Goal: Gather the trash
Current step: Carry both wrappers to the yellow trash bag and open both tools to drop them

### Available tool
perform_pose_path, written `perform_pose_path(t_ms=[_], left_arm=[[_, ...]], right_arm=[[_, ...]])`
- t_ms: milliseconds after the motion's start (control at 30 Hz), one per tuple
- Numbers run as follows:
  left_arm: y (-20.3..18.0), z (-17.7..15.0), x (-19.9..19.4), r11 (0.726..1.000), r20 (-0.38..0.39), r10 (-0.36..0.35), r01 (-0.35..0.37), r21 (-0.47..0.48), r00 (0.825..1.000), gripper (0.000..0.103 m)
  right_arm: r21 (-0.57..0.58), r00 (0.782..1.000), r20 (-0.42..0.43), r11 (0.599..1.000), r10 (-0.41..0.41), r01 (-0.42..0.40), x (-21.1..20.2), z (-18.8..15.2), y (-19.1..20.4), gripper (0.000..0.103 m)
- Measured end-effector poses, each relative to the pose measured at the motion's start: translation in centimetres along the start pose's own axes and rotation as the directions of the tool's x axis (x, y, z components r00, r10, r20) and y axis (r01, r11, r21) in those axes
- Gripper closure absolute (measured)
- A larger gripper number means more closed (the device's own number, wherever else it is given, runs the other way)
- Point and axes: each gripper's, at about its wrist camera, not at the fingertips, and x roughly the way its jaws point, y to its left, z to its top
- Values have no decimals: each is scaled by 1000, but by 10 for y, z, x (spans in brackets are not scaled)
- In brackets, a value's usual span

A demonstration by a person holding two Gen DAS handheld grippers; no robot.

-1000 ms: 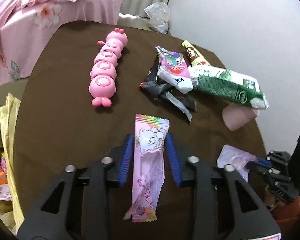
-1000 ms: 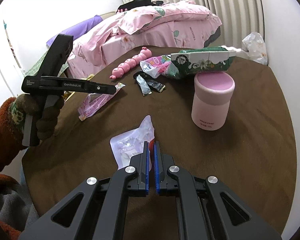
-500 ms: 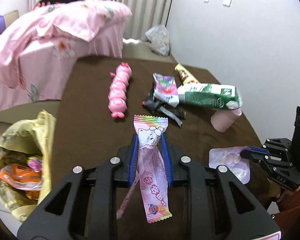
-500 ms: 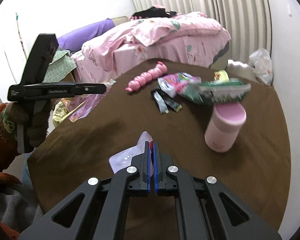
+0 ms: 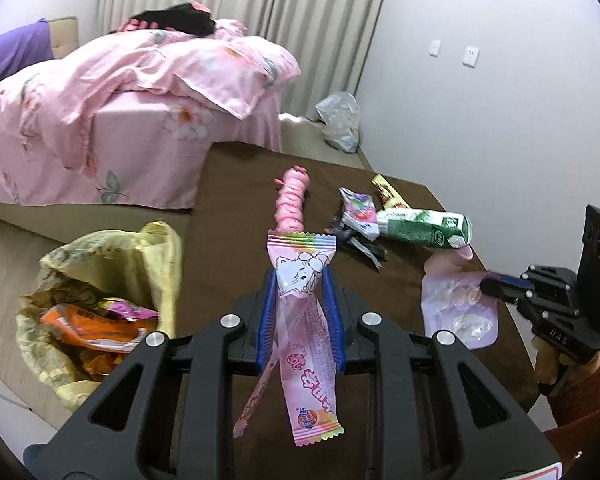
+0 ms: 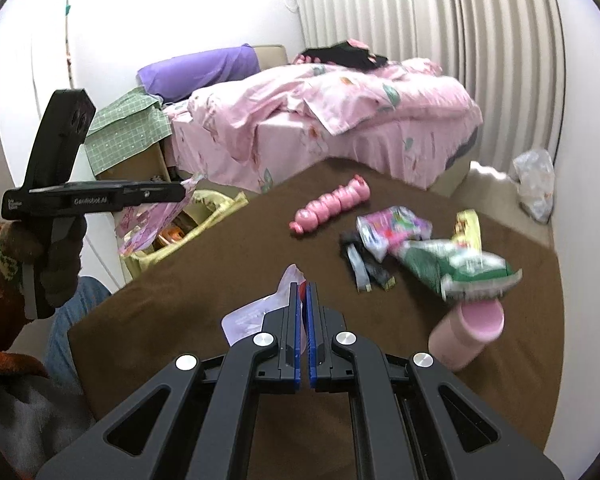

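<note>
My left gripper point(image 5: 300, 280) is shut on a long pink candy wrapper point(image 5: 304, 320) and holds it in the air above the table's left edge; it also shows in the right wrist view point(image 6: 148, 220). A yellow trash bag point(image 5: 100, 312) with wrappers in it stands open on the floor to the left. My right gripper point(image 6: 303, 292) is shut on a clear pale plastic blister pack point(image 5: 460, 308) and holds it above the brown table point(image 6: 220, 280). More wrappers lie ahead: a green-and-white bag point(image 5: 424, 228), a colourful packet point(image 5: 360, 212), black strips point(image 5: 360, 244).
A pink caterpillar toy point(image 5: 292, 200) lies on the table. A pink cup point(image 6: 464, 336) stands at the right. A bed with pink bedding point(image 5: 120, 112) is behind. A white plastic bag point(image 5: 338, 120) lies on the floor by the wall.
My left gripper closed on the pink wrapper, lifted it off the table and pulled back. My right gripper lifted the blister pack off the table.
</note>
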Motion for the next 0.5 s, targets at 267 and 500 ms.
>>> perform_pose_path(t_ms=[267, 500], left_arm=[[57, 10, -48, 991, 109, 107, -98, -88, 988, 81], [123, 11, -71, 965, 145, 182, -148, -217, 973, 81]], right_arm=[[-114, 995, 84, 993, 53, -43, 8, 67, 36, 98], [-186, 983, 64, 970, 171, -157, 61, 123, 82, 98]])
